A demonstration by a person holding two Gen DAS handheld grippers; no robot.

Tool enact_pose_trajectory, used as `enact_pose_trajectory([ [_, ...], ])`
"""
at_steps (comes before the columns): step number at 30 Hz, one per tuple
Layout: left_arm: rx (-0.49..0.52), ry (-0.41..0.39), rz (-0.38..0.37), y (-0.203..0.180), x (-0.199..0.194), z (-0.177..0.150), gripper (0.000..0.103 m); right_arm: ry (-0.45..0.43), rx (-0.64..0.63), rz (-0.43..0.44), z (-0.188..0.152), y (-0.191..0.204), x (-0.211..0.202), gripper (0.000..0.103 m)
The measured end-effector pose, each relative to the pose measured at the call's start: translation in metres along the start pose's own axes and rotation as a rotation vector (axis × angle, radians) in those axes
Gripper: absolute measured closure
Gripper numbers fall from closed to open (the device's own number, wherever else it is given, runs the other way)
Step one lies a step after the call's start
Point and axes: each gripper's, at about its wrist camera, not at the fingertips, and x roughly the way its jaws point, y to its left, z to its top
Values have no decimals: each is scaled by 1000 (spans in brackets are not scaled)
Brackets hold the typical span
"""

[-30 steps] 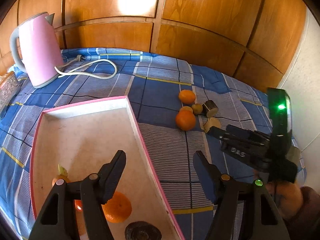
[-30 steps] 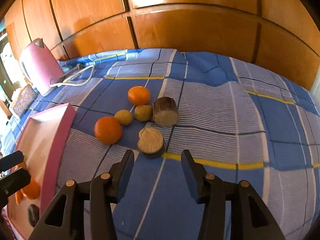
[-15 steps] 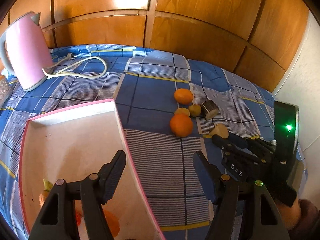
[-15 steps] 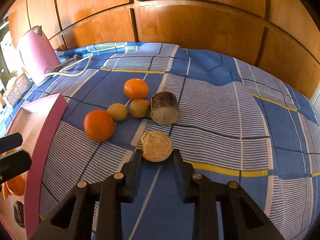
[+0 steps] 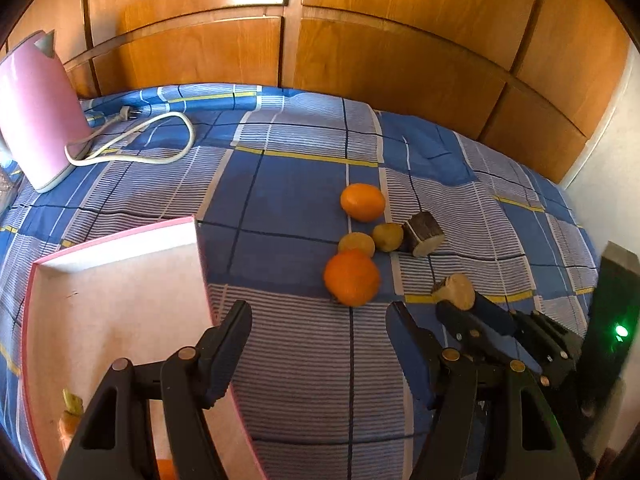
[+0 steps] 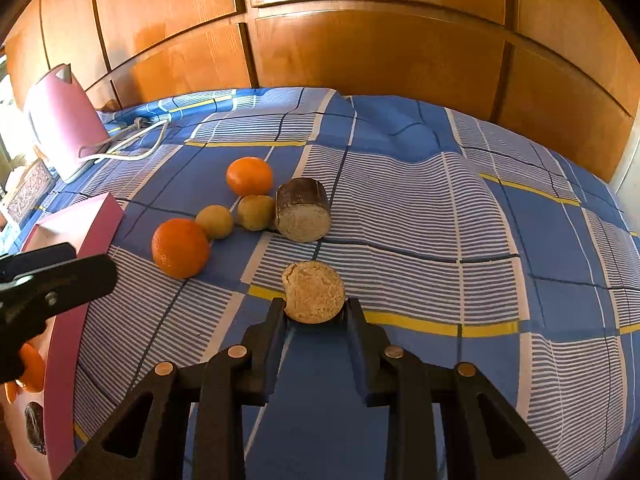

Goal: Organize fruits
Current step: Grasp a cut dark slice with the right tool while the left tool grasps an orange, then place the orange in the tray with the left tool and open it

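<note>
My right gripper (image 6: 314, 314) is shut on a brown-skinned cut piece with a pale round face (image 6: 314, 291), low over the checked cloth. A second such piece (image 6: 303, 210) lies behind it, beside two small yellow-green fruits (image 6: 214, 221) (image 6: 256, 212) and two oranges (image 6: 181, 247) (image 6: 249, 176). In the left wrist view my left gripper (image 5: 320, 316) hangs open and empty just right of the pink tray's rim (image 5: 200, 264), short of the near orange (image 5: 351, 277). The right gripper (image 5: 464, 305) with the held piece (image 5: 456, 290) shows at the right.
A pink kettle (image 5: 36, 112) and its white cord (image 5: 132, 148) stand at the back left. The tray holds an orange carrot-like item (image 5: 70, 416) and other fruit near its front. Wooden panels close the back; a white wall (image 5: 600, 184) is at the right.
My right gripper moved forward and closed on the near brown piece. My left gripper travelled right, from over the tray to the cloth beside its rim, still open.
</note>
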Motion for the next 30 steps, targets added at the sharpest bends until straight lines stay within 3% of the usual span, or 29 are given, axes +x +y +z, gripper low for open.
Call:
enact_pose_trajectory([
  [10,5,42,10,-10,37,14,33,7,5,7,1,0,3,73],
  [13,-20,70,-13,-8,49,17,38,5,2,3,1,0,3,73],
  [15,-25,80,-32,-10,55,17,45,3,1,1,2,0,4,73],
  [17,-15,88,-54,-13,60,16,63,1,1,0,1,1,4,73],
  [30,-12,31,-77,-8,18,-5,65,-15,-28,18,-5,9,-6,73],
])
